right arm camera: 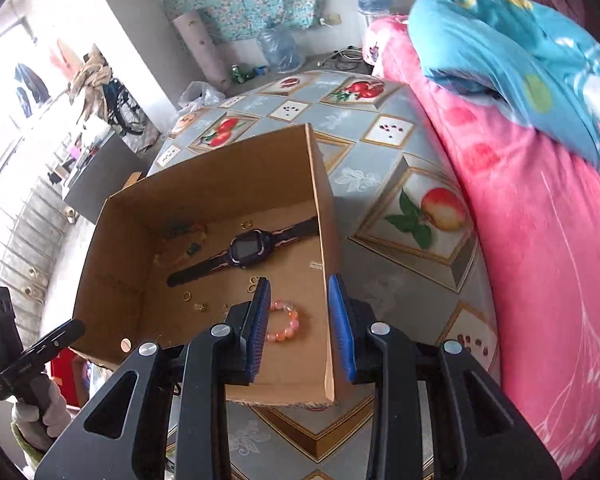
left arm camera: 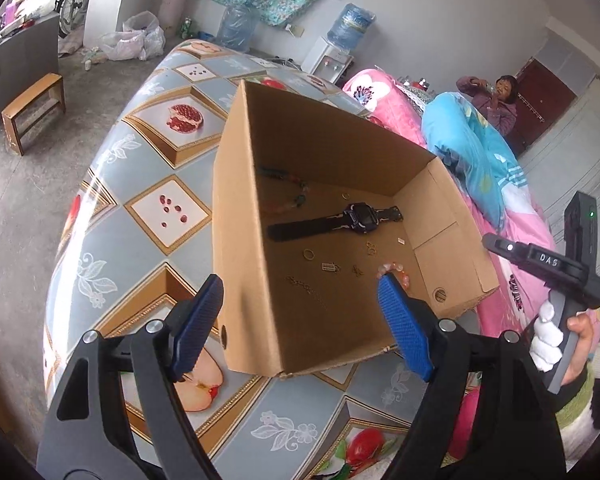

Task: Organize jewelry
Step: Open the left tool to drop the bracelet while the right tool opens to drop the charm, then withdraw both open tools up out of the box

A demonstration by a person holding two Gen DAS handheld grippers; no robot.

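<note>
Fruit-patterned grey oilcloth point(right arm camera: 384, 280) covers the table where an open brown cardboard box point(left arm camera: 236, 208) holds the jewellery: a dark-strapped digital watch point(left arm camera: 356, 218), small gold rings and charms point(left arm camera: 332, 266), and a pink-and-orange beaded bracelet point(right arm camera: 286, 322) near the front wall. The left gripper point(left arm camera: 300, 320) stands wide apart and empty, straddling the box's corner; the right gripper point(right arm camera: 300, 328) is partly apart, empty, astride the side wall. Better to clear the cardboard edges first, then descend on one piece squarely.
</note>
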